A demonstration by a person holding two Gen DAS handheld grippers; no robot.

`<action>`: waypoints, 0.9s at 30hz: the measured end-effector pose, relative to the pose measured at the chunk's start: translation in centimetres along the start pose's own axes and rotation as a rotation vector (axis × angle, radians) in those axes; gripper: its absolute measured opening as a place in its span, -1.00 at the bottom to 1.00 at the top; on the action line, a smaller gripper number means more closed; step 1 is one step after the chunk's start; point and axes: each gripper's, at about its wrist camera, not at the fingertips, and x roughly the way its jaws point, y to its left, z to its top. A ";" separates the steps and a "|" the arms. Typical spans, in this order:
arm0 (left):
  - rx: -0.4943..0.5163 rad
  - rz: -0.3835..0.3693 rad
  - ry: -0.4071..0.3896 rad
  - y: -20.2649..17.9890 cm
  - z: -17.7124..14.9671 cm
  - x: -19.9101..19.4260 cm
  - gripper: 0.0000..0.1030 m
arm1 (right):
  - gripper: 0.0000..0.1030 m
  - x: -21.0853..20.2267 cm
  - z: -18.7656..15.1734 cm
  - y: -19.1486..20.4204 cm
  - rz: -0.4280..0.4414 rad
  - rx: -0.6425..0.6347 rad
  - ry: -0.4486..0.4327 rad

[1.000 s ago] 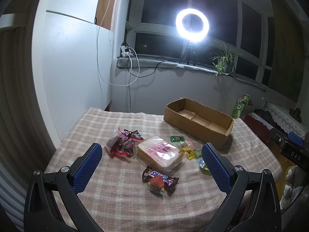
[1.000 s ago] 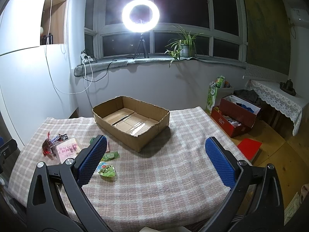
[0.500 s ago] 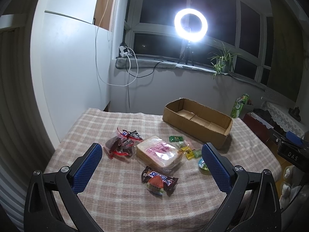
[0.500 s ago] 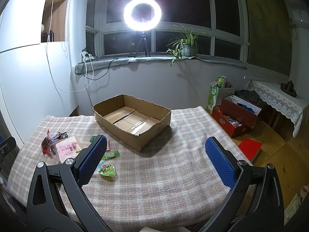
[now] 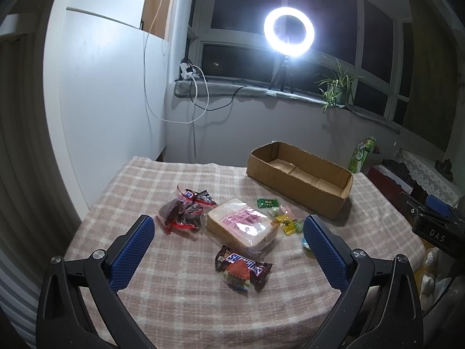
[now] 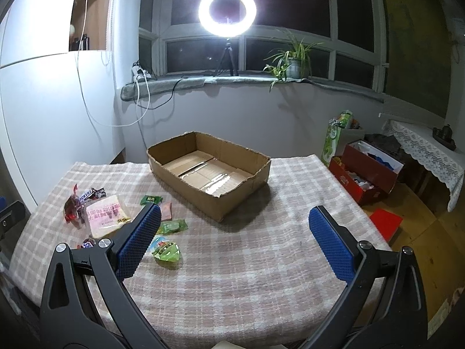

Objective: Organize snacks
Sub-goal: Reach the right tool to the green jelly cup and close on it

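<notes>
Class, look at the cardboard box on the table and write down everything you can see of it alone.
The cardboard box is a shallow, open-topped tray of plain brown corrugated card with rough, torn-looking rims. Its floor shows folded flaps joined by a glossy strip, likely tape, and nothing lies inside. It sits flat on the checked tablecloth, turned at an angle, toward the far side of the table. Nothing touches it except the cloth; the snacks lie apart, nearer the camera, and both grippers are clear of it.

Cardboard box (image 6: 209, 174): matt brown, torn rough rim. Tablecloth (image 5: 180, 285): woven checked cloth. Snickers bar (image 5: 242, 267), at bread pack's (image 5: 241, 226) 6 o'clock: both glossy plastic wrap. Gripper pads (image 5: 132, 250): blue, knurled.
</notes>
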 end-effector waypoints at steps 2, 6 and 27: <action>-0.006 0.004 0.012 0.4 0.0 0.3 0.96 | 1.00 0.6 -0.1 0.1 0.016 -0.010 0.010; -0.014 0.013 0.045 1.3 -0.3 0.7 0.90 | 1.00 1.8 -0.5 0.4 0.050 -0.042 0.030; -0.141 -0.170 0.375 1.6 -6.0 8.1 0.29 | 0.46 10.5 -5.2 4.7 0.347 -0.156 0.348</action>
